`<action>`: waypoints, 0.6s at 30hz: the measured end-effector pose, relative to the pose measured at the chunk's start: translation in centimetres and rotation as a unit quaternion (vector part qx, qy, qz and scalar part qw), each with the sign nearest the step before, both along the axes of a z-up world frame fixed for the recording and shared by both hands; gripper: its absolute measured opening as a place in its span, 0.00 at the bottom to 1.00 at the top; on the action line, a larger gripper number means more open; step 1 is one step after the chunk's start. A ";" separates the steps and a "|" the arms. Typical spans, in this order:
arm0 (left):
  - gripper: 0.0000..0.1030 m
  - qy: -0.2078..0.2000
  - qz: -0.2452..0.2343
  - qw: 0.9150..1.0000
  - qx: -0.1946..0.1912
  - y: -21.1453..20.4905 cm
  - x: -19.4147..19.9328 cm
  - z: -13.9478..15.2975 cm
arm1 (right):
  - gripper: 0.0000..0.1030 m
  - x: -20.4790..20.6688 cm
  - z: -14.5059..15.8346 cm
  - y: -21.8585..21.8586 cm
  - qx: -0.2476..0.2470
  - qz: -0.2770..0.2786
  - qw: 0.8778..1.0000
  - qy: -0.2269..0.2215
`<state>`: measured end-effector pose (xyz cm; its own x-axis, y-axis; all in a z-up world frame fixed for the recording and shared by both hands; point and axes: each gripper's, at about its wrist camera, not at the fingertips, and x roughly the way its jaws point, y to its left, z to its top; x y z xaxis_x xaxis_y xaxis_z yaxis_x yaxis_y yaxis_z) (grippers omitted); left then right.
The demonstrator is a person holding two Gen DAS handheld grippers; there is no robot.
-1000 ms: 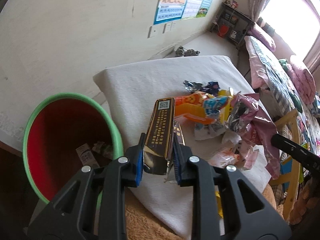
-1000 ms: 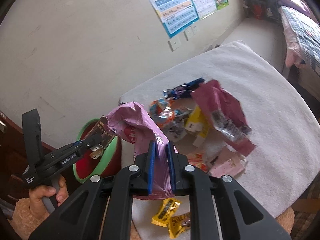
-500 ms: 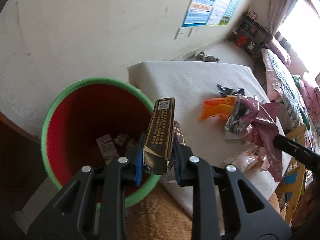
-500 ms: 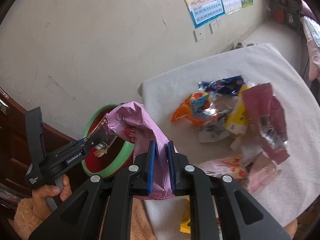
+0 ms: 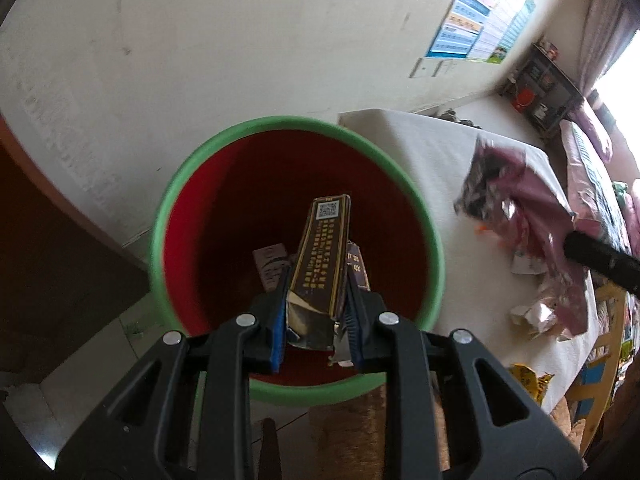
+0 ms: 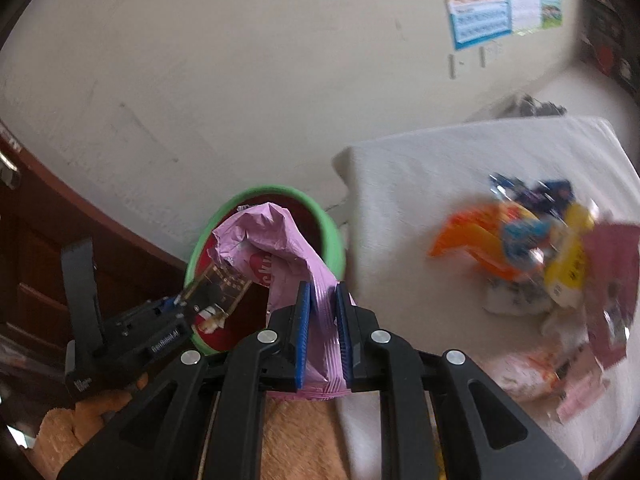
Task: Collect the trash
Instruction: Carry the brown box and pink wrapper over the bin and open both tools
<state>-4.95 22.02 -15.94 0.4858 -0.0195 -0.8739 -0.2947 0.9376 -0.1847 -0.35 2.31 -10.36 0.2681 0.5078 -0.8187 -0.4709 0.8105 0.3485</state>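
My left gripper [image 5: 316, 328] is shut on a dark brown and gold carton [image 5: 322, 256] and holds it over the open mouth of the red bin with a green rim [image 5: 188, 184]. A small box [image 5: 270, 264] lies at the bin's bottom. My right gripper [image 6: 323, 320] is shut on a pink plastic bag [image 6: 276, 248], held just right of the bin [image 6: 332, 232]. In the right wrist view the left gripper [image 6: 192, 300] shows with the carton above the bin. The pink bag also shows in the left wrist view [image 5: 532, 216].
A table with a white cloth [image 6: 420, 176] stands right of the bin, with a pile of wrappers [image 6: 532, 248] on it. A plain wall is behind. A dark wooden door [image 6: 36, 256] is at the left. Yellow wrappers [image 5: 528, 380] lie near the table's front edge.
Both grippers have swung left from the table toward the bin. The left one now holds the carton over the bin's mouth; the right one brought the pink bag beside the rim.
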 end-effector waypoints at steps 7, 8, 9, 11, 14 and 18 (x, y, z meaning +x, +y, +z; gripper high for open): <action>0.23 0.007 0.024 1.000 -0.005 1.6 -1.1 -0.5 | 0.15 0.7 0.4 4.3 0.009 0.028 1.000 0.001; 0.23 0.007 0.024 1.000 -0.005 1.6 -1.1 -0.5 | 0.15 0.7 0.4 4.8 0.014 0.031 0.999 0.003; 0.23 0.007 0.025 1.000 -0.006 1.6 -1.0 -0.4 | 0.15 0.7 0.5 5.1 0.018 0.032 0.999 0.004; 0.23 0.006 0.025 1.000 -0.006 1.6 -0.9 -0.4 | 0.16 0.8 0.6 5.5 0.031 0.033 0.999 0.007; 0.44 0.010 0.029 1.000 -0.001 1.5 -0.7 -0.3 | 0.50 1.1 0.5 5.6 0.054 0.028 0.998 0.019; 0.56 0.007 0.036 0.999 -0.002 1.5 -0.9 -0.5 | 0.53 1.1 0.7 4.6 0.060 0.017 0.998 0.019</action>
